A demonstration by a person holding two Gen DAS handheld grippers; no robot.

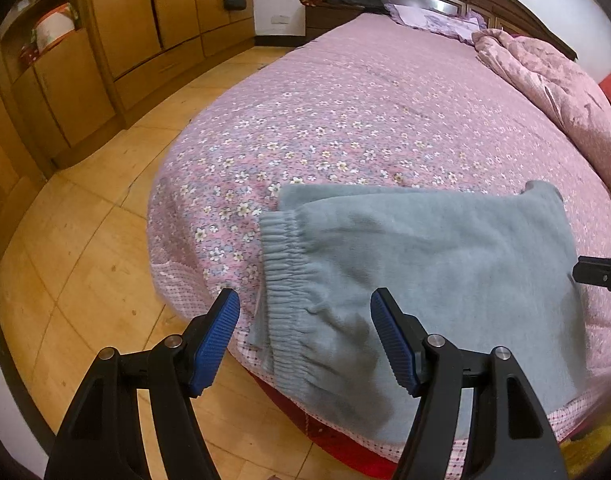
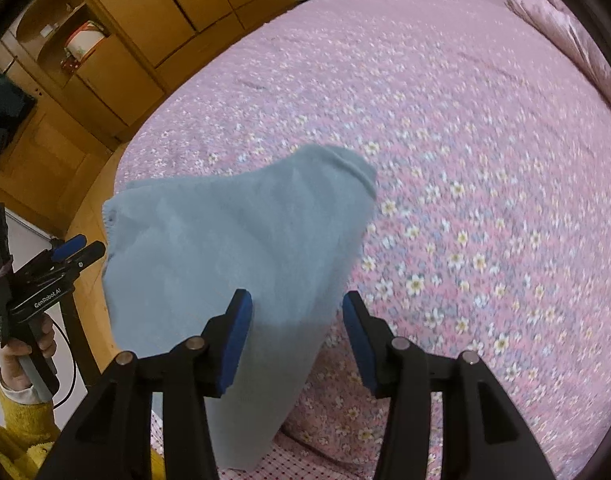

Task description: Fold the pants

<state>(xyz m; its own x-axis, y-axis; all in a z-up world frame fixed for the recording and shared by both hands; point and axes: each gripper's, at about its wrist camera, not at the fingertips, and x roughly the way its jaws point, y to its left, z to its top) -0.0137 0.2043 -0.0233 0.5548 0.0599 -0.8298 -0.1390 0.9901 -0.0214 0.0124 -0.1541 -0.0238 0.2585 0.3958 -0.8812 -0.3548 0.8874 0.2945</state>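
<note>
Grey-blue fleece pants [image 1: 417, 280] lie folded on the near corner of the bed, elastic waistband [image 1: 283, 276] toward the left edge. In the right wrist view the pants [image 2: 233, 248] lie flat with one end overhanging the bed's near edge. My left gripper [image 1: 305, 340] is open, hovering just above the waistband end, holding nothing. My right gripper [image 2: 297, 340] is open over the pants' near right part, holding nothing. Its tip [image 1: 601, 274] shows at the right edge of the left wrist view. The left gripper [image 2: 71, 254] shows at the left in the right wrist view.
The bed [image 1: 385, 112] has a pink floral cover, a rumpled pink quilt [image 1: 557, 84] at the far right and pillows [image 1: 433, 20] by the headboard. Wooden wardrobes [image 1: 105, 40] stand to the left across a wooden floor [image 1: 85, 248].
</note>
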